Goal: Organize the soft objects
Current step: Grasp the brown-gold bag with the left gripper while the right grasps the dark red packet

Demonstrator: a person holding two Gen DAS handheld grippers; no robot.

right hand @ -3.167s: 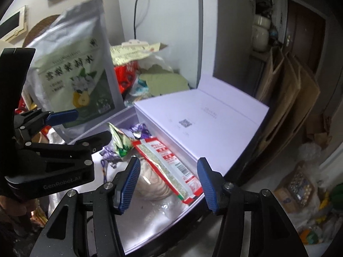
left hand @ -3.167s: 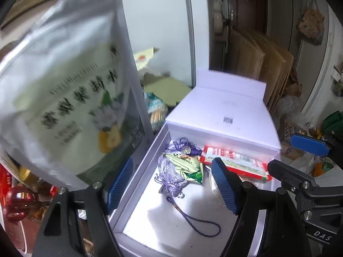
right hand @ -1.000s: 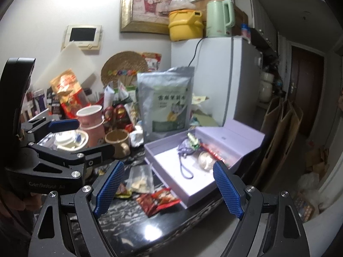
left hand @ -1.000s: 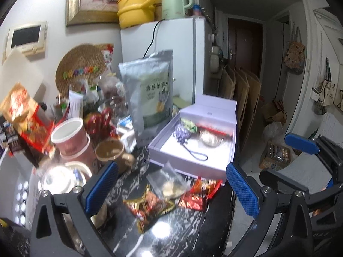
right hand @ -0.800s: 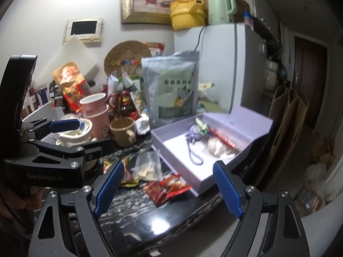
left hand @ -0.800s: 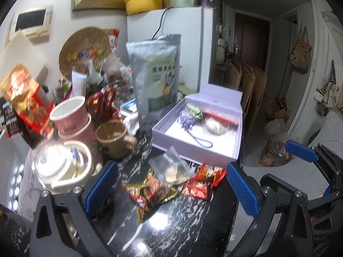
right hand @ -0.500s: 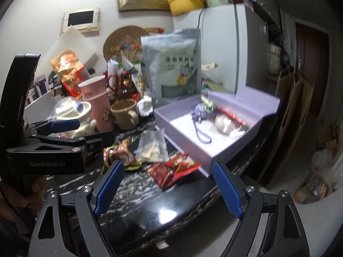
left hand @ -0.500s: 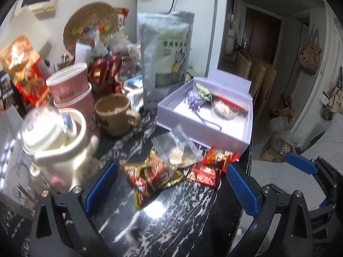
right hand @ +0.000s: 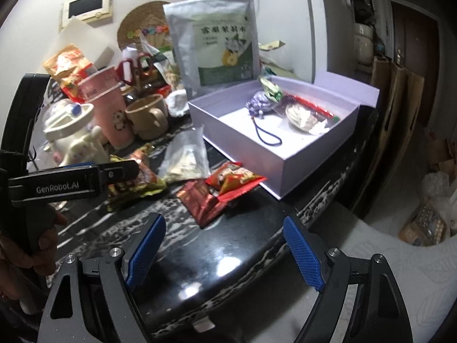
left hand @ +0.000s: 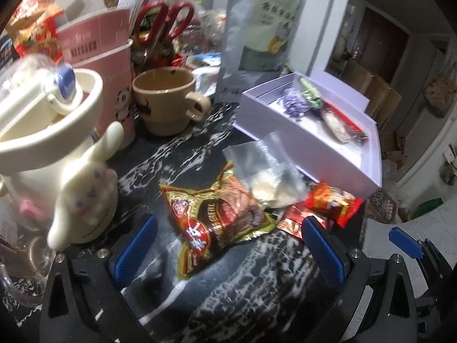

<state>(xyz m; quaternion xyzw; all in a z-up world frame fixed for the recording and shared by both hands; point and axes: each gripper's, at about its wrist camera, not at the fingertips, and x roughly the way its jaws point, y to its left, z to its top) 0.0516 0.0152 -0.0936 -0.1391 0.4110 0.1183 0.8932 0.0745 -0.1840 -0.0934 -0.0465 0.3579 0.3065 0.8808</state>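
Both grippers [left hand: 225,245] [right hand: 225,248] gape (empty) over snack packets [left hand: 217,217].

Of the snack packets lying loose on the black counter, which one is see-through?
The clear plastic packet with pale pieces inside, lying nearest the lavender box. The brown-gold packet and the two red packets are printed and opaque.

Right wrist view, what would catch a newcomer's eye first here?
The open pale lilac cardboard box on the black marble counter, holding a purple drawstring pouch and wrapped snacks. In front of it lies a heap of loose packets, notably a bright red snack packet. Behind stands a tall silver-and-green foil pouch.
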